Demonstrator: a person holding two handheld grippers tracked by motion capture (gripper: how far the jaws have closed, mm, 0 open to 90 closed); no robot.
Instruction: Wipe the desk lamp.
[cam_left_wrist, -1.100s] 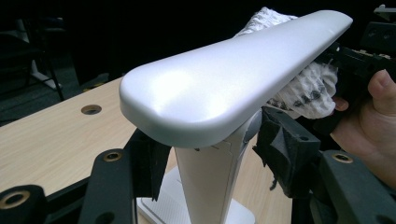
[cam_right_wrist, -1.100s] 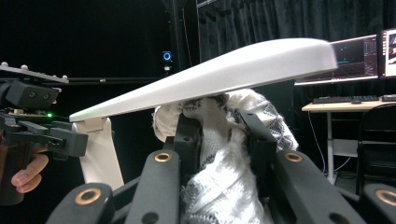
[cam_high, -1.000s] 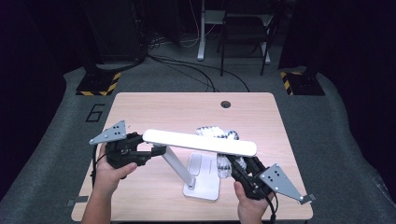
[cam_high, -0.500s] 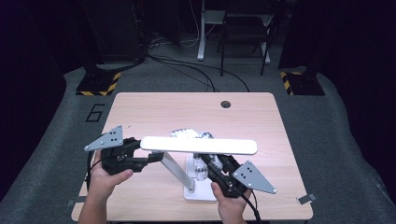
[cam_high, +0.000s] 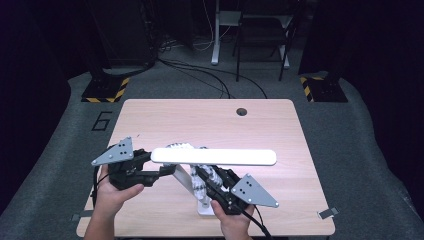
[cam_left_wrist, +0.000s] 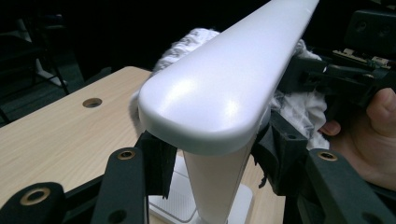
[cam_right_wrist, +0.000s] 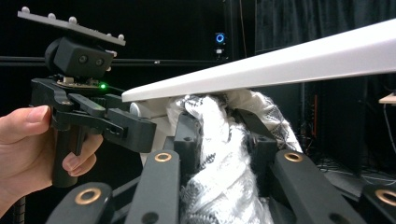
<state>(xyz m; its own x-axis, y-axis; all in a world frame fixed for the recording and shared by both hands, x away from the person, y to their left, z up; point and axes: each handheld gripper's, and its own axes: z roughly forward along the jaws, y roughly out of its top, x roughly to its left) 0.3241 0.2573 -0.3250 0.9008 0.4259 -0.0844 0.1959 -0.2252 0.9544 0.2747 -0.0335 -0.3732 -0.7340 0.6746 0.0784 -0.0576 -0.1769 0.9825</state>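
Right claw (cam_right_wrist: 224, 154) is clamped on a white patterned cloth (cam_right_wrist: 219, 158), which we see pressed up against the underside of the lamp head (cam_high: 214, 156), lower centre of the high view. Left claw (cam_left_wrist: 210, 163) grips the lamp's slanted arm (cam_left_wrist: 212, 182) just below the head, jaws closed on either side of it. Lamp base (cam_high: 205, 207) sits on the wooden surface (cam_high: 210, 120) near its front edge, between our two hands.
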